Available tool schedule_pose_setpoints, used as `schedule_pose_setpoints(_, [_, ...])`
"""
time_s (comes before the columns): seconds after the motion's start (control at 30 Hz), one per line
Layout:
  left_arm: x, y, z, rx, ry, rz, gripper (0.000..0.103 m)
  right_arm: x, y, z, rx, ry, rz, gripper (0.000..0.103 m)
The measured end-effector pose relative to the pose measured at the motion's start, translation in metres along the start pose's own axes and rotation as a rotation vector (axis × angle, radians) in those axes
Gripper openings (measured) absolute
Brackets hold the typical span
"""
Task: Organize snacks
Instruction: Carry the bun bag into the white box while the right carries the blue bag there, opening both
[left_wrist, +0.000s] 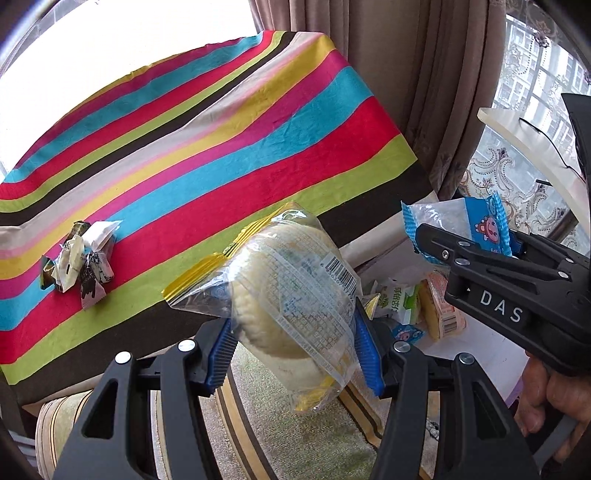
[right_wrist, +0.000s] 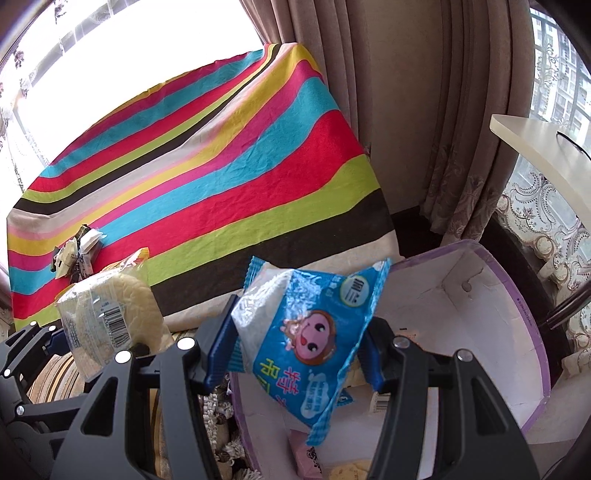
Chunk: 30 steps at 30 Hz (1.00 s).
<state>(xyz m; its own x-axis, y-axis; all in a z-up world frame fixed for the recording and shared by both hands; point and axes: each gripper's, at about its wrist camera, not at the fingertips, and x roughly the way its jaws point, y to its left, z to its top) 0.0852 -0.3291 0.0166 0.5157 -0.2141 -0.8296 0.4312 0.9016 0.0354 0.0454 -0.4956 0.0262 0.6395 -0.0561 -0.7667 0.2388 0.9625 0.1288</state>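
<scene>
My left gripper (left_wrist: 293, 356) is shut on a round pale cake in a clear wrapper with yellow ends (left_wrist: 291, 291), held above the striped table's front edge. The same cake (right_wrist: 110, 314) shows at the left of the right wrist view. My right gripper (right_wrist: 295, 349) is shut on a blue packet with a cartoon face (right_wrist: 314, 339), held over a white box with a purple rim (right_wrist: 517, 302). In the left wrist view that blue packet (left_wrist: 476, 225) sticks out of the right gripper (left_wrist: 480, 251) at the right. A small heap of wrapped candies (left_wrist: 79, 262) lies on the striped cloth (left_wrist: 221, 158).
More snack packets (left_wrist: 417, 306) lie in the box below the right gripper. A striped cushion or seat (left_wrist: 258, 424) sits under the left gripper. Curtains (right_wrist: 406, 110) hang behind the table, and a pale shelf (right_wrist: 535, 147) juts out at the right. A hand (left_wrist: 543, 391) grips the right tool.
</scene>
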Motion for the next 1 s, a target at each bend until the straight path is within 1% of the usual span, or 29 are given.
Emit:
schedule_pose_setpoints(0.27, [0.004,-0.027,0.003,0.064,0.012,0.005,0.055,-0.006,-0.026,-0.012,0.033,0.000,-0.034,0.057])
schedule_pose_setpoints(0.4, [0.008,-0.039,0.004,0.078,0.036,-0.037,0.055,-0.005,-0.042,-0.021,0.055,0.019,-0.048,0.057])
schedule_pose_setpoints(0.77, [0.011,-0.078,0.002,0.147,0.078,-0.095,0.055,-0.009,-0.083,-0.051,0.121,0.059,-0.064,0.058])
schedule_pose_setpoints(0.87, [0.012,-0.086,0.001,0.160,0.086,-0.099,0.056,-0.010,-0.090,-0.054,0.136,0.059,-0.069,0.060])
schedule_pose_setpoints(0.97, [0.015,-0.090,0.002,0.152,0.105,-0.120,0.057,-0.012,-0.096,-0.055,0.147,0.051,-0.072,0.061])
schedule_pose_setpoints(1.0, [0.016,-0.091,0.002,0.149,0.108,-0.124,0.058,-0.013,-0.097,-0.055,0.151,0.048,-0.074,0.064])
